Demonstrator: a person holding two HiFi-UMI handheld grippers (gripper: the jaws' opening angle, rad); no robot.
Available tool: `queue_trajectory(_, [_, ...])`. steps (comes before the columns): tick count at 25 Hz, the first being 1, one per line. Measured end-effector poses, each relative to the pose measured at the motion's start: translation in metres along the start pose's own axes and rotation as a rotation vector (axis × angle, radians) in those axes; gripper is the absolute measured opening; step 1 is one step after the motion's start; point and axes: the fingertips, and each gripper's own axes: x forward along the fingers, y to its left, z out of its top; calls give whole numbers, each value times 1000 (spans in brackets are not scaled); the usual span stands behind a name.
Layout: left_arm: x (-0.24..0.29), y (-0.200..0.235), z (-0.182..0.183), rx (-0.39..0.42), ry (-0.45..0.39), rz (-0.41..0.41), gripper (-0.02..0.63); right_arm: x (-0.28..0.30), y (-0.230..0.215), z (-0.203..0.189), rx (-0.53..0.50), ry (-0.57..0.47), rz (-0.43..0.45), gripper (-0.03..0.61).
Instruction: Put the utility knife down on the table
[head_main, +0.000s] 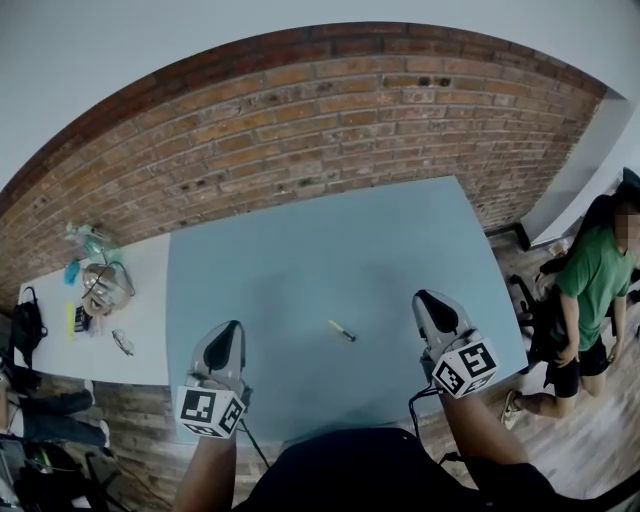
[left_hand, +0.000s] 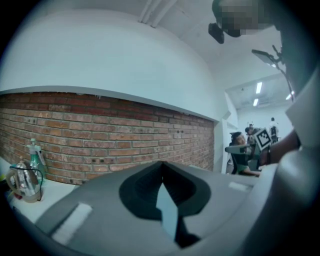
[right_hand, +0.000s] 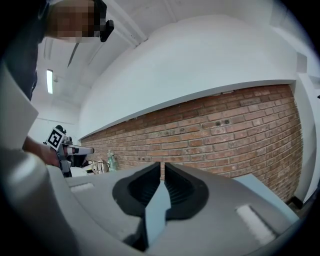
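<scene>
Left claw (head_main: 234, 328), utility knife (head_main: 342, 330), right claw (head_main: 426, 297)

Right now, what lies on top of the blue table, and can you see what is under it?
Only the utility knife lies on the blue table, clear of the left tool and right tool. The tabletop hides whatever is beneath.

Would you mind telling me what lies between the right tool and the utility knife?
Nothing; the head view shows only bare blue table between the right tool and the utility knife.
</scene>
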Motion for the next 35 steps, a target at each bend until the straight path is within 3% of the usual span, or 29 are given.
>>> queue_trajectory(4, [-1,3,-3,-7,8,3,3,2,2,1,-11,-5,-4,3])
queue_trajectory(13, [-3,6,-8,-14,23,3,3,4,3,2,-53,3,-12,2])
queue_trajectory(35, [-2,2,-11,-16,29,1,3,3,-2,-2,-47,-1,-14,2])
